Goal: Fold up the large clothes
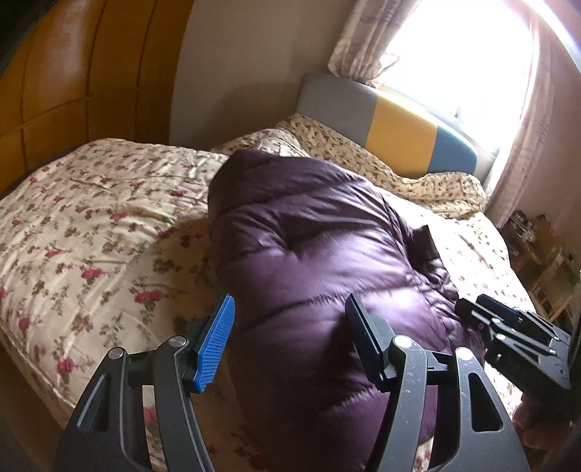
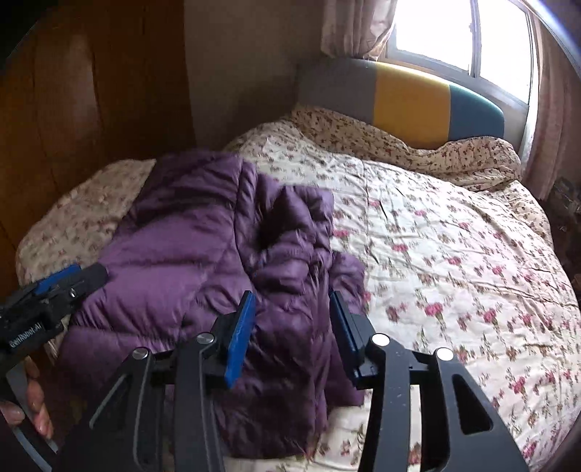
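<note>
Purple quilted puffer coat point(image 1: 308, 254) lies on the bed, folded into a long bundle running from the near edge toward the headboard; in the right wrist view its right side is bunched and creased, with a dark fold in the middle.

Floral bed cover point(image 2: 454, 254), cream with pink roses, spreads under the coat on both sides. A second cream quilt with smaller flowers point(image 1: 417, 174) is heaped along the headboard.

Padded headboard point(image 2: 410, 98) shows grey, yellow and teal panels, and stands under a bright window point(image 2: 435, 32) with a patterned curtain point(image 1: 363, 40). Brown wooden wardrobe panels point(image 1: 72, 72) fill the left wall.

Left gripper point(image 1: 290, 334), black frame with blue pads, hangs above the near part of the coat. Jaws stand well apart, nothing between them, pads clear of the fabric (coat seen through the gap only).

Right gripper point(image 2: 290, 326), same build, hangs over the coat's crumpled right edge. Jaws apart, narrower than the left pair; no fabric pinched.

Person's fingers point(image 2: 34, 399) wrap the left gripper's handle at the lower left of the right wrist view.
</note>
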